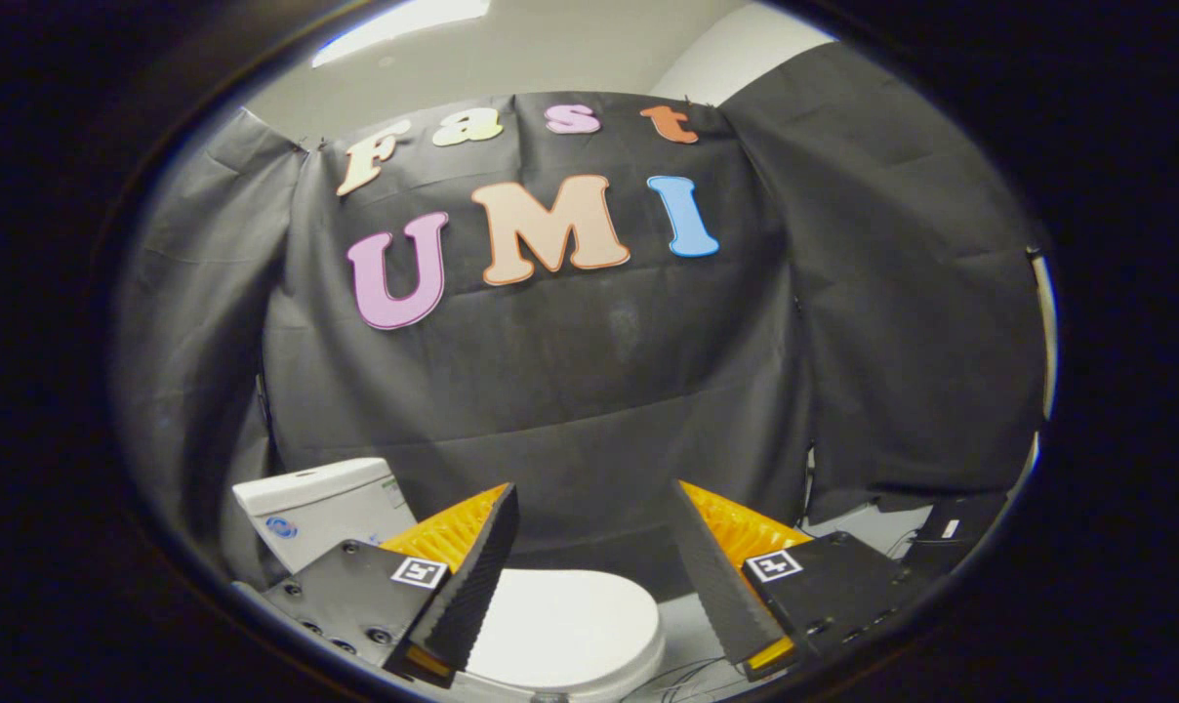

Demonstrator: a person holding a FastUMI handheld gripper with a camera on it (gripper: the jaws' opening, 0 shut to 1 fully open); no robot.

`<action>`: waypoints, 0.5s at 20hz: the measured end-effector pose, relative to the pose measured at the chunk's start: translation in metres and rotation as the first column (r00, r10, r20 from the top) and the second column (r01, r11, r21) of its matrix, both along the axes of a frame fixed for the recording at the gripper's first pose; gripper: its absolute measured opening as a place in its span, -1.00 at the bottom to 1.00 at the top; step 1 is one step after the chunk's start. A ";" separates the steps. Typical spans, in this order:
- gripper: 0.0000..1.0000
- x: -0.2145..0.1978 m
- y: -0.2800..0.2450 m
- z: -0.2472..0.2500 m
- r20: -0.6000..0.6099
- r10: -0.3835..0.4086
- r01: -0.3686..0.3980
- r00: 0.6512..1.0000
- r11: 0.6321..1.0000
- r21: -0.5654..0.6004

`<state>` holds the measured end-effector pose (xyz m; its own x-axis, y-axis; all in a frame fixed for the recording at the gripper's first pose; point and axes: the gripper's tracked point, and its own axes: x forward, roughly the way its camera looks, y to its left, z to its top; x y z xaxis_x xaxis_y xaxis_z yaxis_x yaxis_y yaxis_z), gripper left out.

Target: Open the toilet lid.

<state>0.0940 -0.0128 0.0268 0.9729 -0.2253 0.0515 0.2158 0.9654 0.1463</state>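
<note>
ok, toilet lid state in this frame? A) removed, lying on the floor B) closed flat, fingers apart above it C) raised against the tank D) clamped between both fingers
B: the toilet lid lies flat over the bowl, ahead of the tank, and the hand-held gripper hangs open above it, touching nothing.

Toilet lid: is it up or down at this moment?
Down. The toilet lid lies flat over the bowl, below the open tongs, which touch nothing.

**Gripper body as seen**

The two-finger gripper (pixel 594 532) is seen with its jaws spread apart. Ribbed fingers (pixel 472 576) are carried on dark, flat metal mounting plates (pixel 345 596) studded with round screws. A square black-and-white marker tag (pixel 420 572) is fixed on each plate.
</note>
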 end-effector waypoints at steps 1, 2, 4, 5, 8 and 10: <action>0.91 -0.006 -0.009 -0.003 -0.013 -0.011 0.011 1.000 1.000 -0.020; 0.91 -0.010 -0.014 -0.005 -0.023 -0.017 0.016 1.000 0.999 -0.041; 0.91 -0.015 -0.016 -0.006 -0.034 0.002 -0.004 0.999 0.997 -0.072; 0.91 -0.017 -0.015 -0.008 -0.040 0.020 -0.024 0.999 0.996 -0.080; 0.91 -0.020 -0.009 -0.012 -0.057 0.075 -0.083 0.996 0.983 -0.162; 0.91 -0.019 -0.009 -0.019 -0.086 0.100 -0.114 0.991 0.976 -0.184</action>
